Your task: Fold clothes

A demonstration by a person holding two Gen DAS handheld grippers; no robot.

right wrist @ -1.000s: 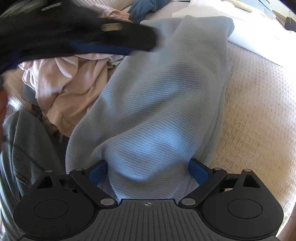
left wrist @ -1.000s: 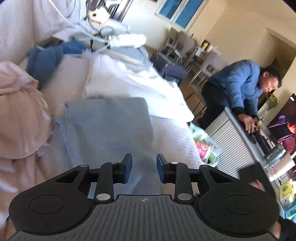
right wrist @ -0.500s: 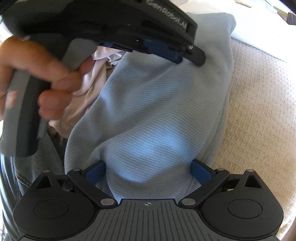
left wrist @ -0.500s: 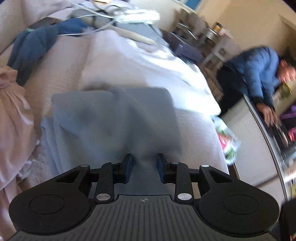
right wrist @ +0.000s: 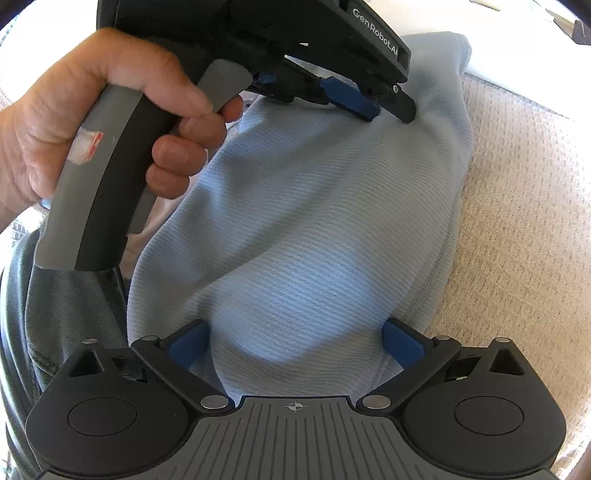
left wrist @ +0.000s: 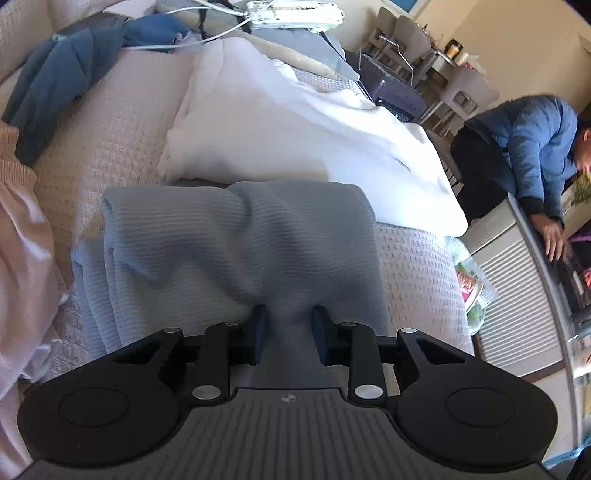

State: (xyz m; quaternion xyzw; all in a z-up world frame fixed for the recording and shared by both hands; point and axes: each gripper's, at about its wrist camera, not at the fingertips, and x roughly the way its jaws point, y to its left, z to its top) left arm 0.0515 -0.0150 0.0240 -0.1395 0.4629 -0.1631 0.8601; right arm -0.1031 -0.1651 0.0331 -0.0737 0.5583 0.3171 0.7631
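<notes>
A light blue ribbed garment (left wrist: 236, 243) lies bunched on a beige waffle-weave bed cover (left wrist: 122, 129). My left gripper (left wrist: 289, 325) is pressed into the cloth, its fingers half closed with a ridge of fabric between them. In the right wrist view the same garment (right wrist: 314, 240) fills the middle; my left gripper (right wrist: 388, 110), held in a hand, touches its far end. My right gripper (right wrist: 295, 347) is open wide, its fingers on either side of a bulge of the garment's near end.
A white folded garment (left wrist: 295, 122) lies beyond the blue one, a dark blue garment (left wrist: 62, 74) at far left, pink clothes (left wrist: 22, 236) on the left. A power strip with cables (left wrist: 295, 14) lies at the far end. A person in a blue jacket (left wrist: 532, 144) bends over beside the bed.
My left gripper came down onto the far part of the blue garment, and its fingers now have cloth between them. My right gripper stayed open at the near end.
</notes>
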